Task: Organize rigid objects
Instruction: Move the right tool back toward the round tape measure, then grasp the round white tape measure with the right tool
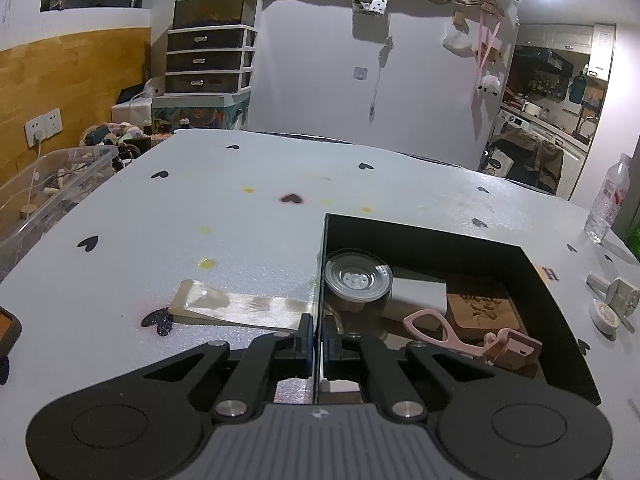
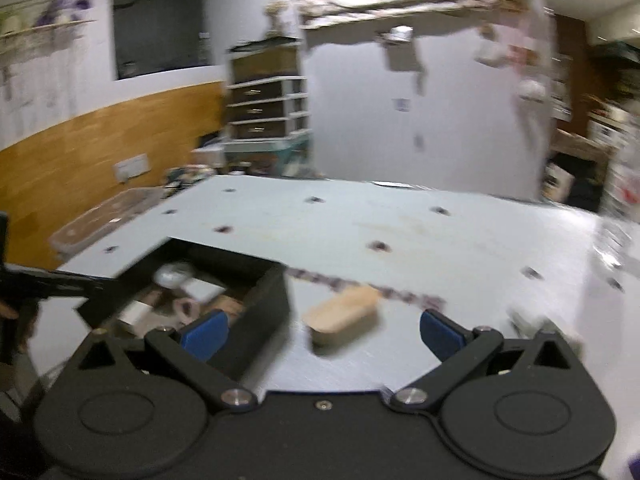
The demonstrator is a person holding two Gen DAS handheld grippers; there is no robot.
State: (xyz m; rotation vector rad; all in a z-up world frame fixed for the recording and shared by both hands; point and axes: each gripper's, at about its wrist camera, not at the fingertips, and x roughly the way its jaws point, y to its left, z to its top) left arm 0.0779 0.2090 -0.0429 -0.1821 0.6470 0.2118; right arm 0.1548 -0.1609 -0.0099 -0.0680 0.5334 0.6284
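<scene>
Where the white heart-dotted table [image 1: 240,208] begins: left gripper [image 1: 318,334] clamped on black box [image 1: 440,240] wall, right gripper [image 2: 324,330] spread wide, empty, before blurred wooden block [image 2: 342,314]. Farther off, water bottle [image 1: 608,200], drawer tower [image 1: 208,60], wood-panelled wall [image 1: 72,76].

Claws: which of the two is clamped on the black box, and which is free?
The left claw is shut on the side wall of the black box. The right claw stands wide open, empty, facing a wooden piece on the table.
</scene>
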